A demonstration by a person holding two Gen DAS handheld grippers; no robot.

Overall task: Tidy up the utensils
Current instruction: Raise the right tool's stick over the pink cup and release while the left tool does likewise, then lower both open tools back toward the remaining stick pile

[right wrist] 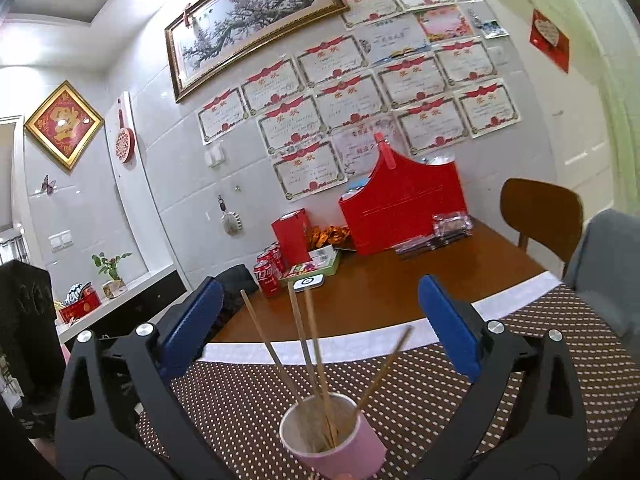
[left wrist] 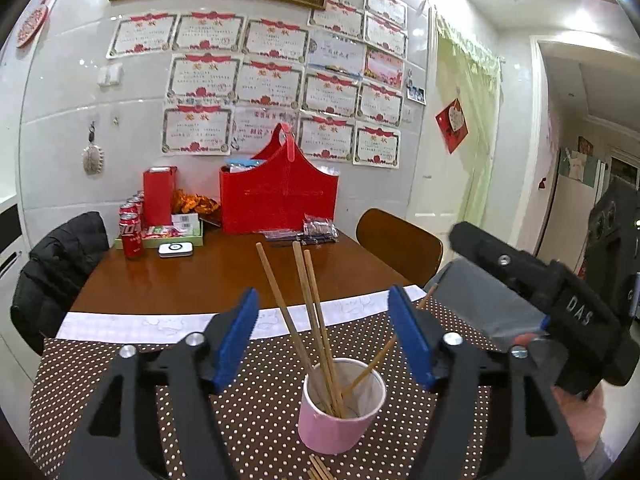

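Note:
A pink paper cup (left wrist: 340,412) stands upright on the brown polka-dot placemat (left wrist: 248,400). Several wooden chopsticks (left wrist: 310,312) lean in it, one tilted right. More chopstick ends (left wrist: 318,468) lie on the mat in front of the cup. My left gripper (left wrist: 324,340) is open and empty, its blue pads either side of the chopsticks above the cup. In the right wrist view the cup (right wrist: 332,444) and chopsticks (right wrist: 304,344) sit between the open, empty right gripper (right wrist: 320,340) fingers. The right gripper's body (left wrist: 560,304) shows at the right of the left view.
Wooden table (left wrist: 224,276) with a red basket (left wrist: 278,196), red box (left wrist: 160,194), cola cans (left wrist: 131,232), a white device (left wrist: 175,249) and packets (left wrist: 316,228) at the far side. Chairs stand left (left wrist: 60,272) and right (left wrist: 396,240).

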